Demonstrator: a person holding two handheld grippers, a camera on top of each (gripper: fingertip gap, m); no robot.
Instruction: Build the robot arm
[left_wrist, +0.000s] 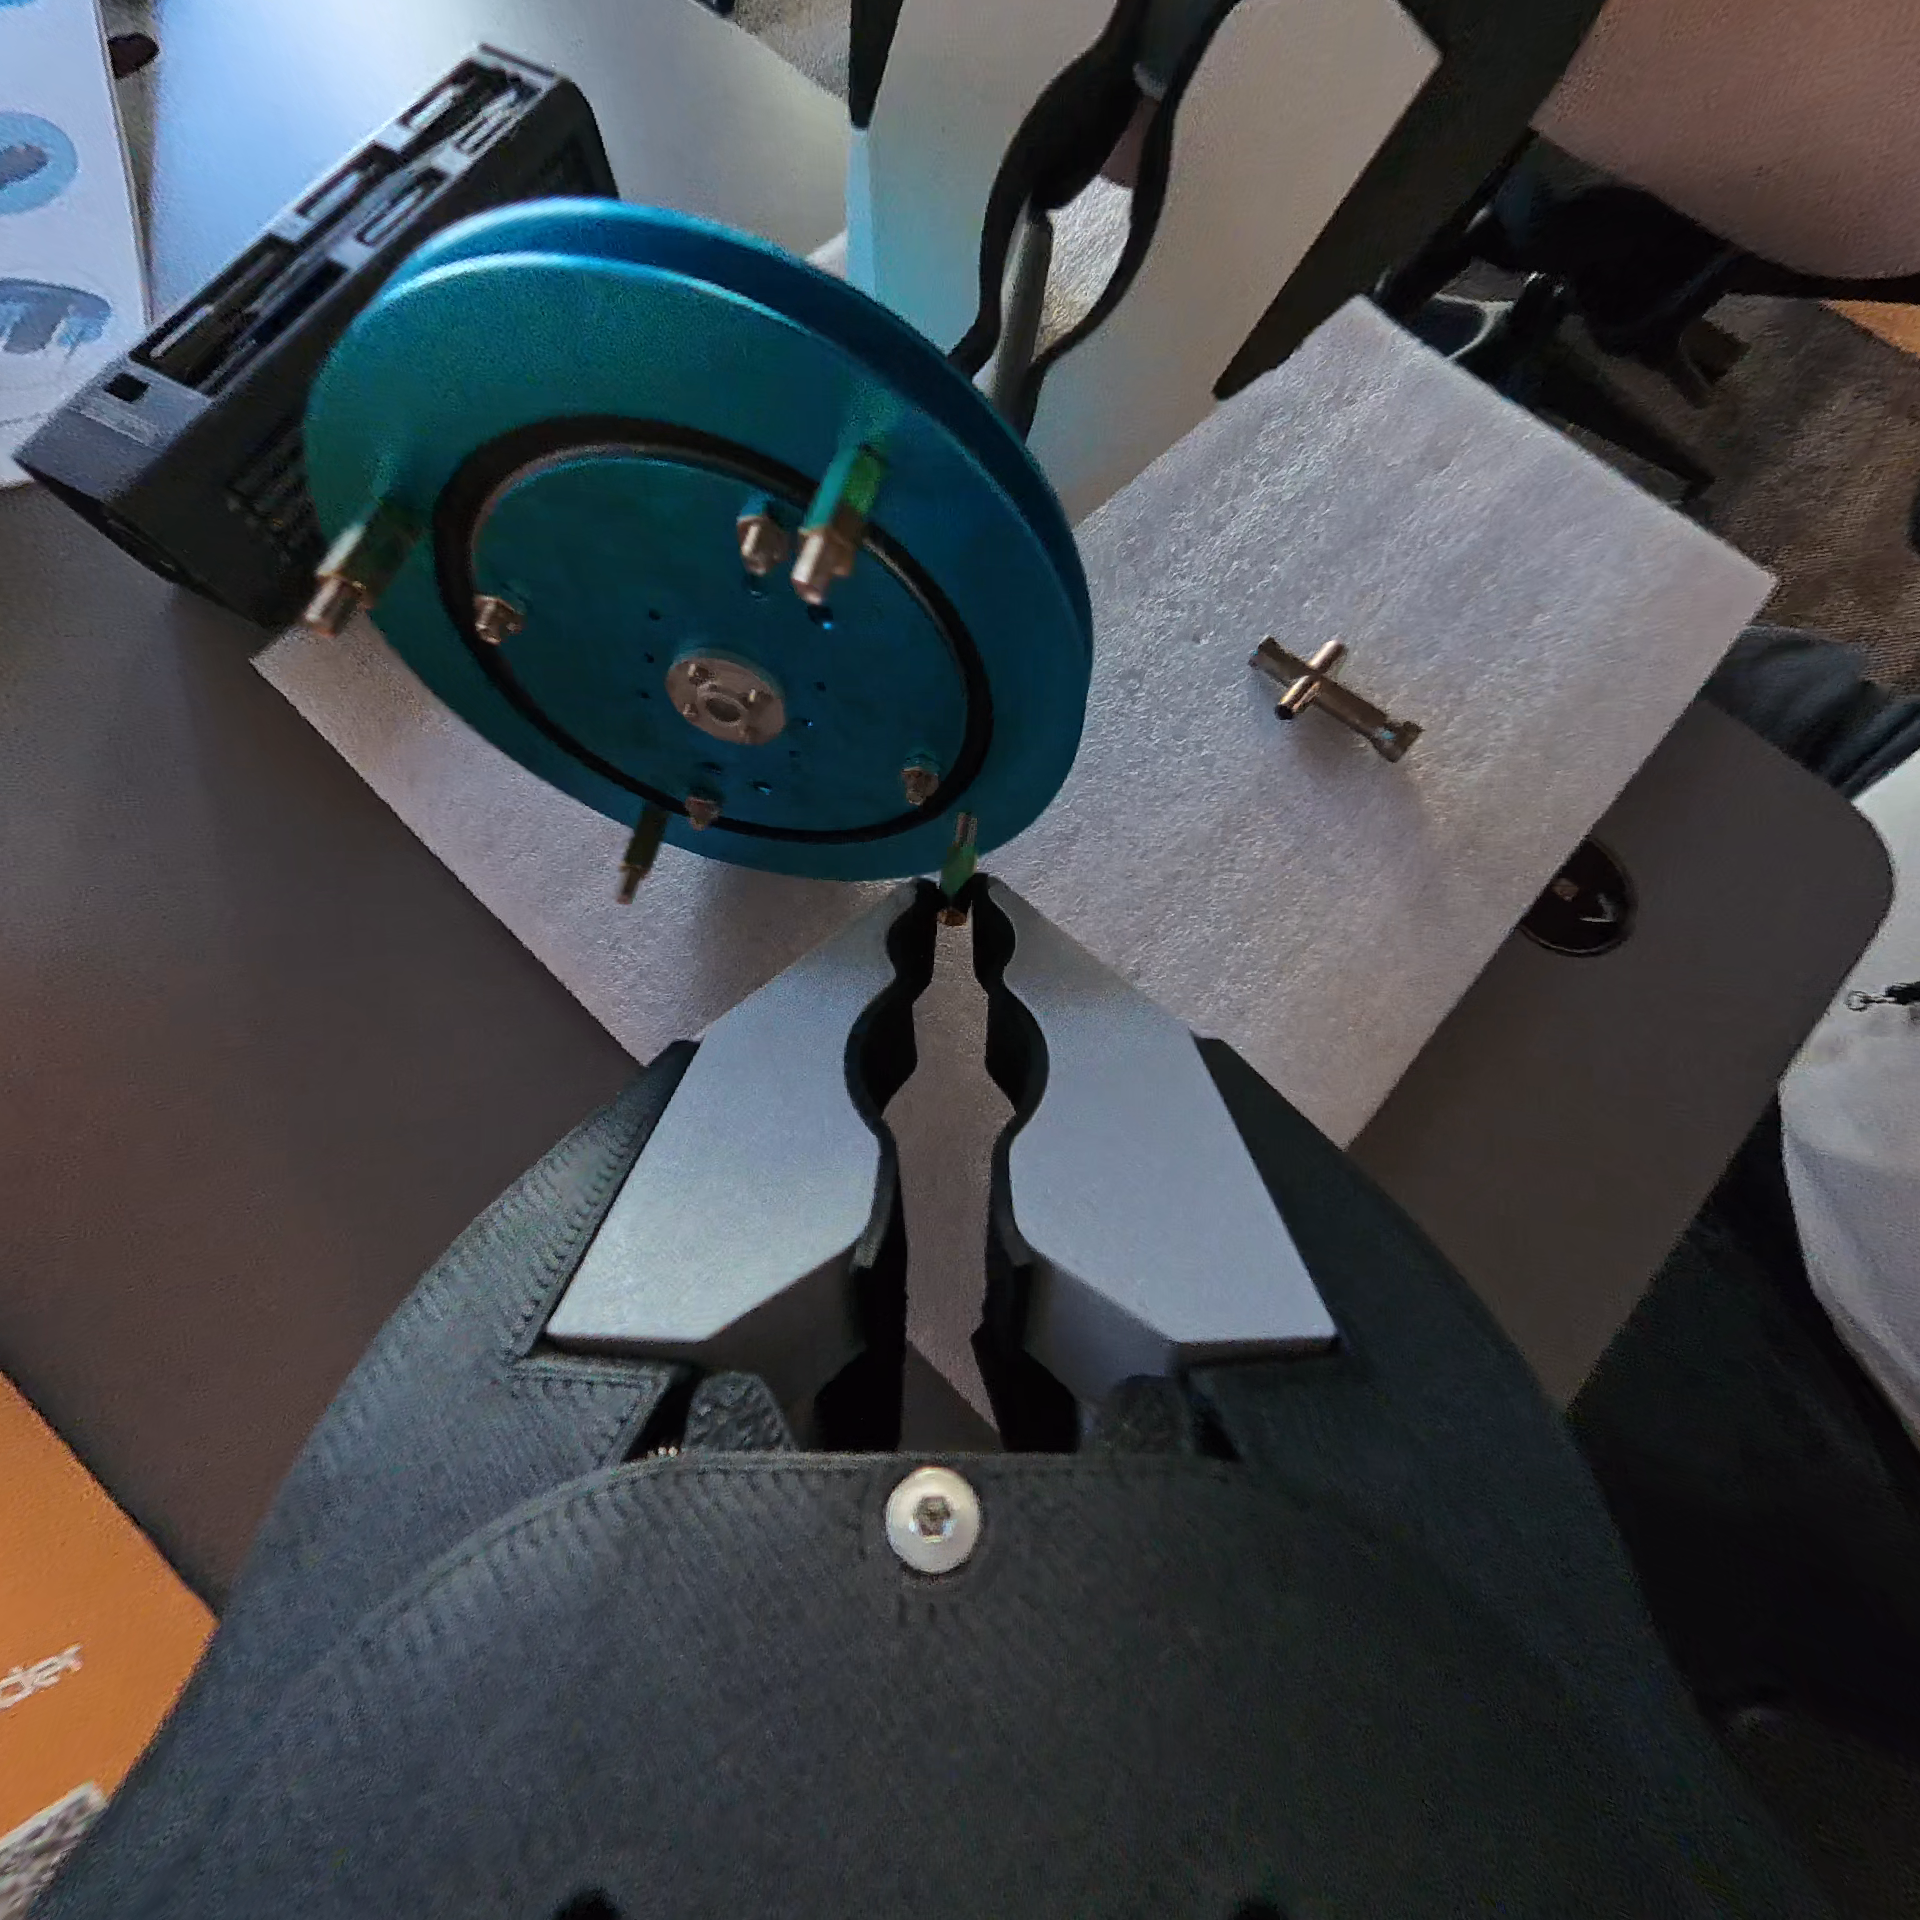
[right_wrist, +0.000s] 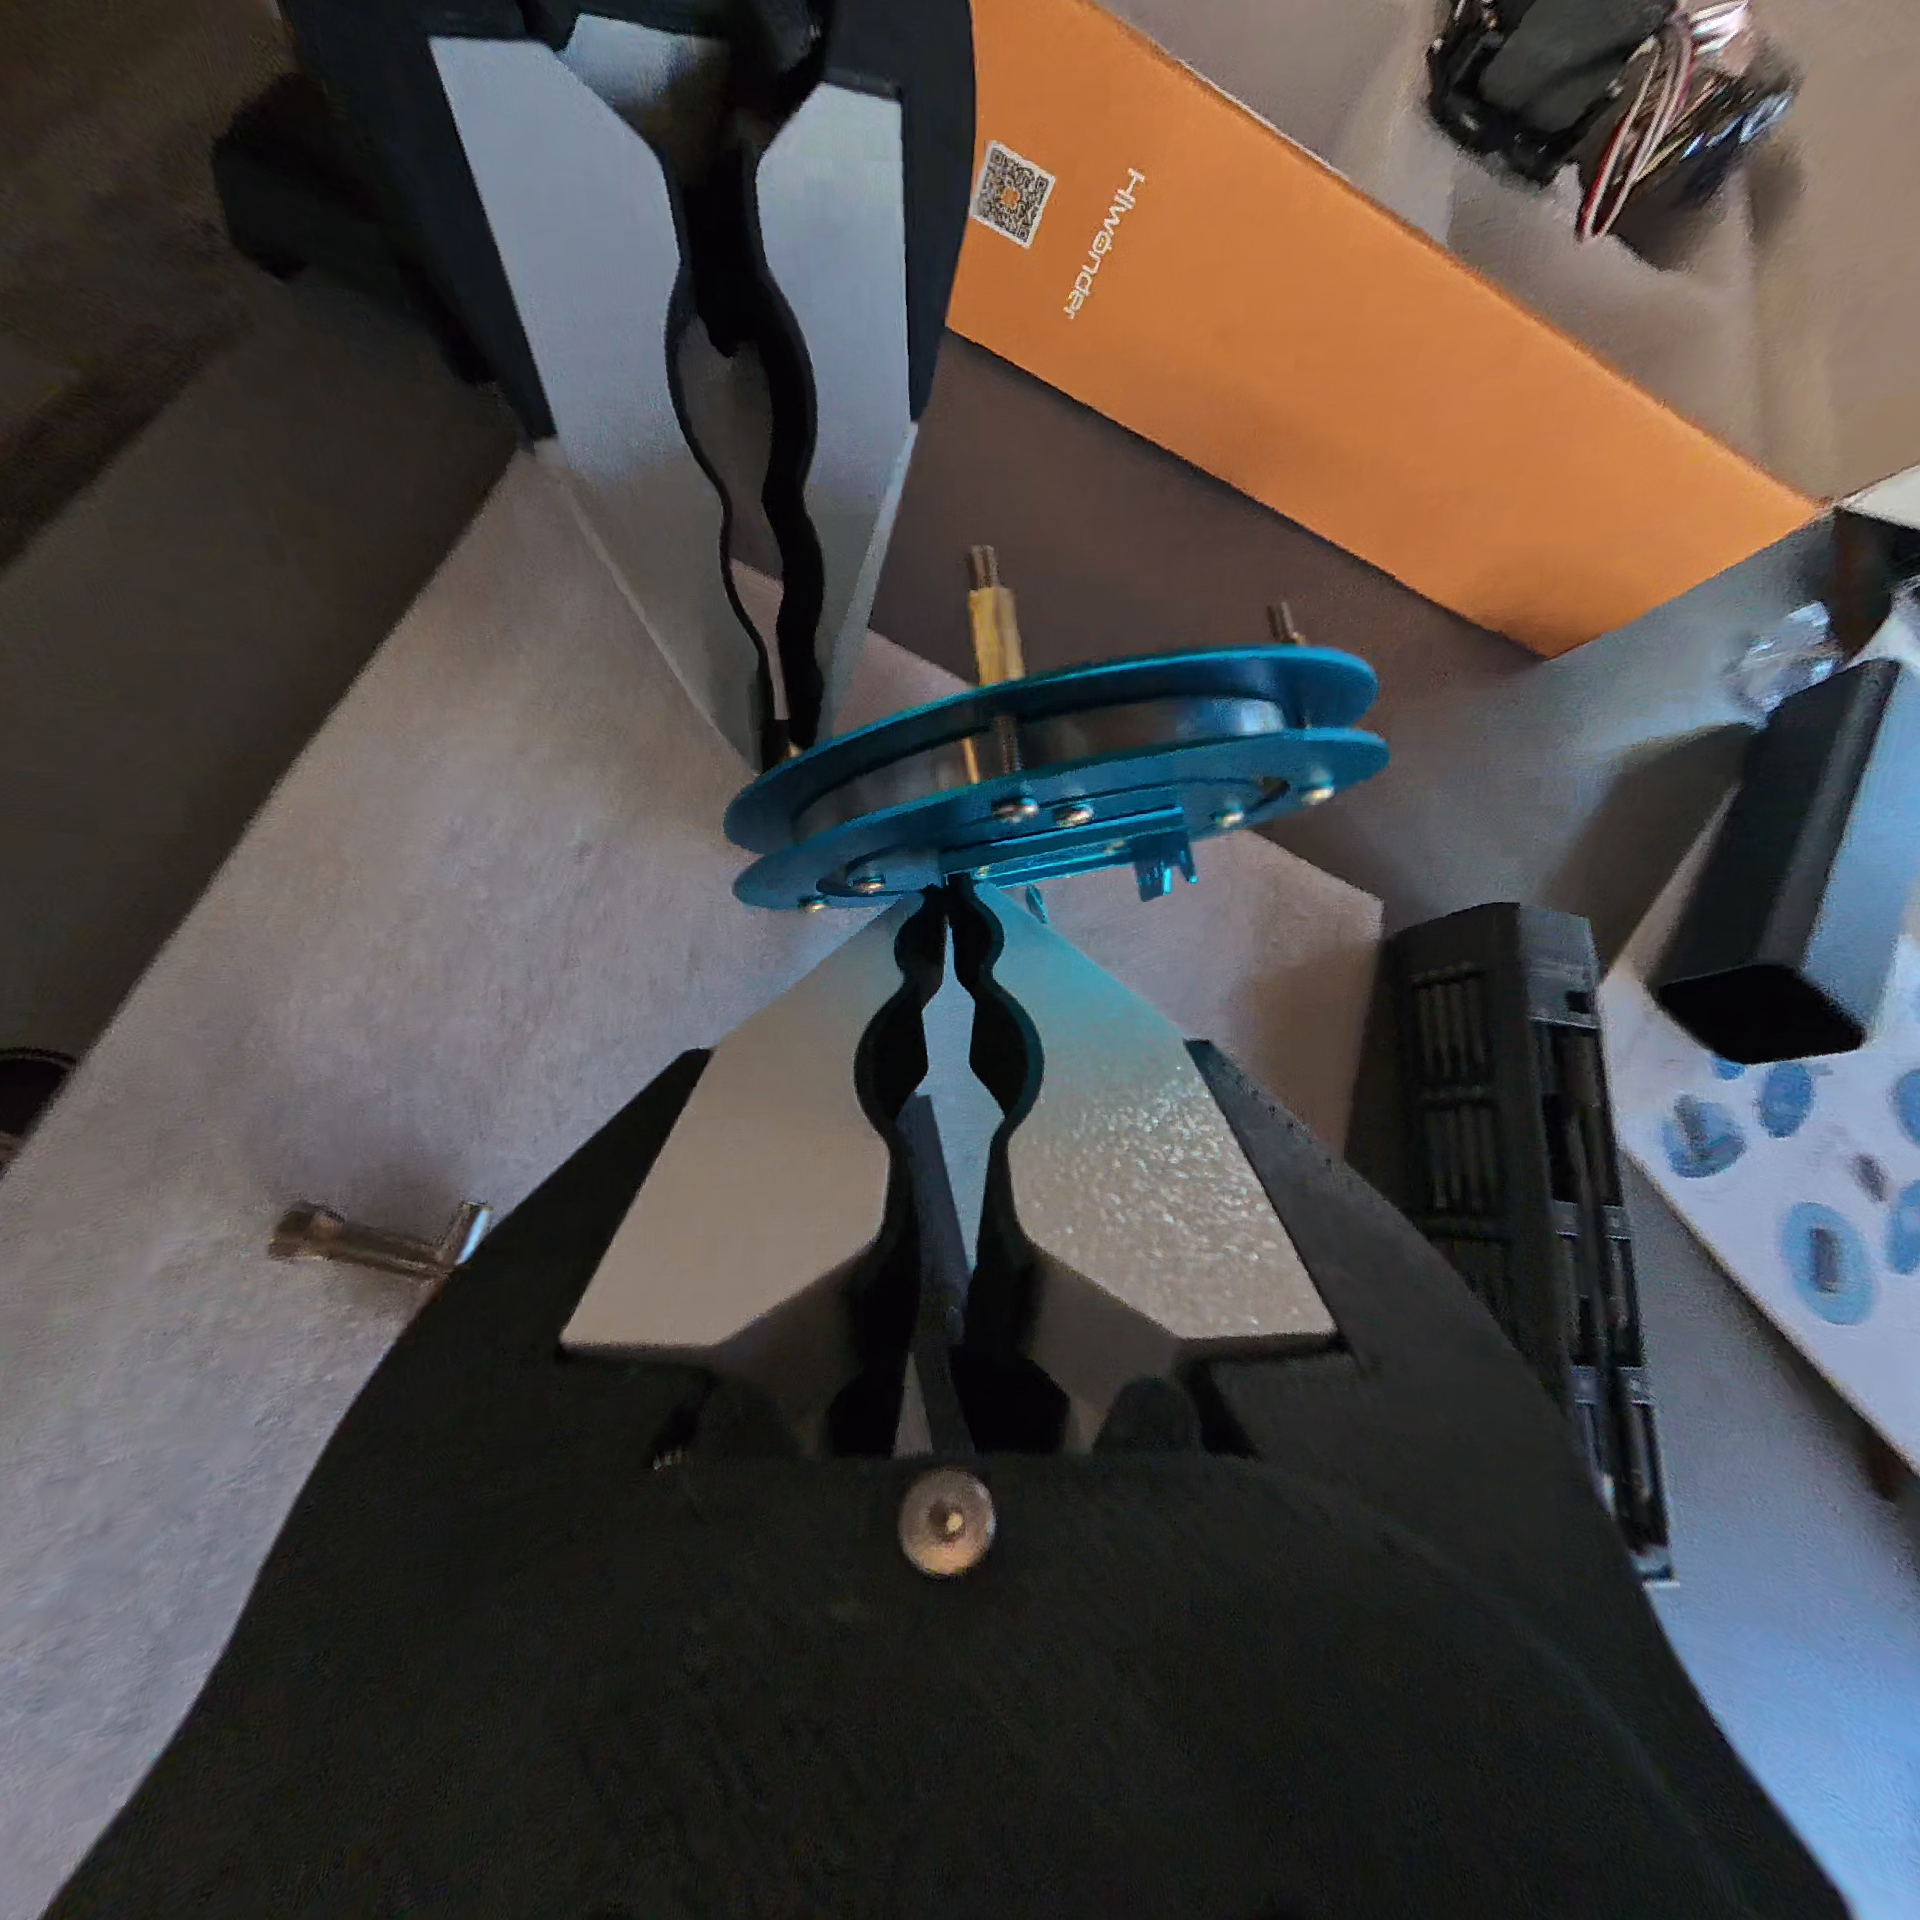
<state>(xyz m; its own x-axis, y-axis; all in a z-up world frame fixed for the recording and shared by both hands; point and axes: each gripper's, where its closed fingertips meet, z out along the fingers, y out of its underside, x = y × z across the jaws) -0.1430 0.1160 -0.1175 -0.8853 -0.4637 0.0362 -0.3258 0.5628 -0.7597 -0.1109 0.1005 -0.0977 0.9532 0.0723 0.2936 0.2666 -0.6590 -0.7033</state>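
Pinching a standoff at the disc rim just ahead, the left gripper has its fingers nearly closed, disc held above the foam. The right gripper, fingers closed on a dark shaft, meets the opposite rim

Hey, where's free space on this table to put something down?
The white foam sheet is bare between the cross wrench and the blue disc assembly. The grey table between the black bit case and the orange box is free too. Crowded: at the disc, where the left tongs and right tongs meet it.
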